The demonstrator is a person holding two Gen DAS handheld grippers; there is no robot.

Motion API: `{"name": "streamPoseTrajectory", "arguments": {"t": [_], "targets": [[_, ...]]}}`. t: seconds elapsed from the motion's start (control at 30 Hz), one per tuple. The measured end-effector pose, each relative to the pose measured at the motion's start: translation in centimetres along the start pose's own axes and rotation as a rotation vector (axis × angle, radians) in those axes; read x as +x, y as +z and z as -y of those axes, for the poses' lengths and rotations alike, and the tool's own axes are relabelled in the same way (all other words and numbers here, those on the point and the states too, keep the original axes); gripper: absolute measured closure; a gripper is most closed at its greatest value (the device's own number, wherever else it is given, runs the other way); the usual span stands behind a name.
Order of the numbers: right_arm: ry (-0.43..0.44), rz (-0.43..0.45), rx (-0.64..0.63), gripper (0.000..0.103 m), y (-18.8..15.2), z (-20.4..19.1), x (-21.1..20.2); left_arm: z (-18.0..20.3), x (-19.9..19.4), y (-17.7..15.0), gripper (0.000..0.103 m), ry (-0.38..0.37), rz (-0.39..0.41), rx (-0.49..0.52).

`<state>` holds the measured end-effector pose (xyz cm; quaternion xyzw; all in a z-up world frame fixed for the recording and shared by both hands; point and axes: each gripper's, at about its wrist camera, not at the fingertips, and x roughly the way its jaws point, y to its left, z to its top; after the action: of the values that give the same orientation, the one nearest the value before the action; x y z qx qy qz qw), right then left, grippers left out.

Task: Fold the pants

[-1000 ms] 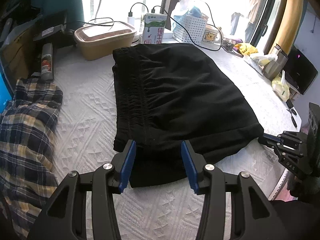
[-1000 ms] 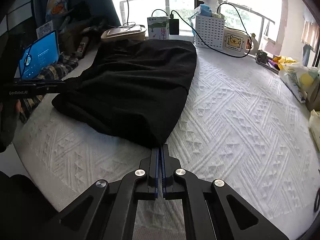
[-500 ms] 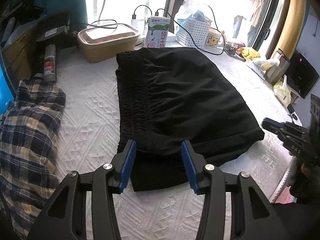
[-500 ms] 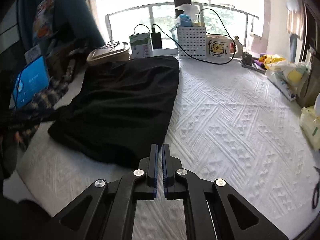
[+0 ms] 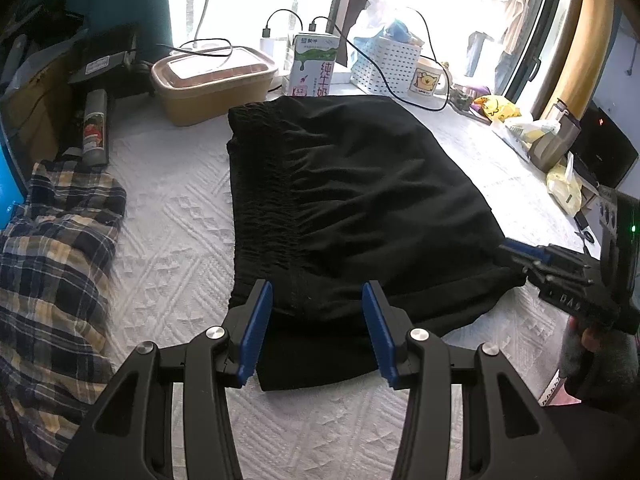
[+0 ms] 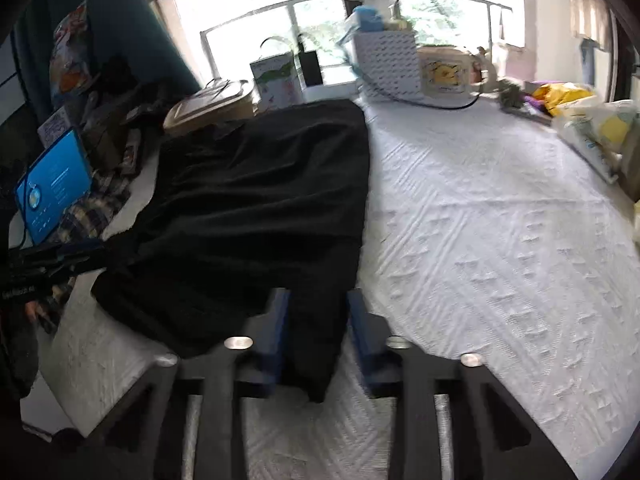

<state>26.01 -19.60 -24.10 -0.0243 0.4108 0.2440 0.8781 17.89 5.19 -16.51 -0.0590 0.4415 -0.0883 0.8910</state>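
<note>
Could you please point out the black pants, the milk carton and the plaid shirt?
black pants [image 5: 360, 184]: left wrist view, middle of top layer.
milk carton [image 5: 314, 66]: left wrist view, front face.
plaid shirt [image 5: 52, 248]: left wrist view, crumpled middle.

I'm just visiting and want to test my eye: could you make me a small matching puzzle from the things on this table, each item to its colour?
Things:
1. pants
2. shirt
3. basket
4. lidded box

Colours:
A. white, dotted with holes
B. tan
C. black
D. plaid in navy and yellow

Pairs: 1-C, 2-D, 3-A, 4-B
</note>
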Motion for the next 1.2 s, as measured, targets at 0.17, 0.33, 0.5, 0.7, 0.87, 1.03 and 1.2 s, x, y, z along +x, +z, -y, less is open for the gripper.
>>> {"name": "streamPoseTrajectory", "arguments": {"t": [0.17,0.33,0.5,0.7,0.87,1.03,1.2], "targets": [[-0.019,0.006,-0.049,0.099,-1.1,-0.8,-0.8,0.0,0.1,-0.1,0.056,0.001,-0.005,0.001],[-0.035,0.003,-0.096,0.100,-2.1,-2.1,-1.4,-0.1,0.2,-0.2,0.056,0.001,-0.011,0.006],[-0.023,0.003,-0.070,0.100,-2.3,-2.0,-1.8,-0.2,0.1,0.0,0.056,0.004,-0.012,0.016],[-0.011,0.023,-0.030,0.092,-1.4,-1.1,-2.5,-1.2,0.1,1.3,0.056,0.020,-0.001,0.031],[-0.010,0.058,-0.001,0.000,-0.4,0.3,-3.0,-2.9,0.9,4.0,0.056,0.016,0.027,0.049],[-0.047,0.069,0.006,0.000,1.4,1.5,-1.9,-4.9,3.5,7.0,0.051,-0.031,0.014,0.026],[-0.045,0.072,-0.013,0.000,4.2,2.4,-0.3,-5.6,6.3,9.5,0.050,-0.035,0.008,0.038]]}}
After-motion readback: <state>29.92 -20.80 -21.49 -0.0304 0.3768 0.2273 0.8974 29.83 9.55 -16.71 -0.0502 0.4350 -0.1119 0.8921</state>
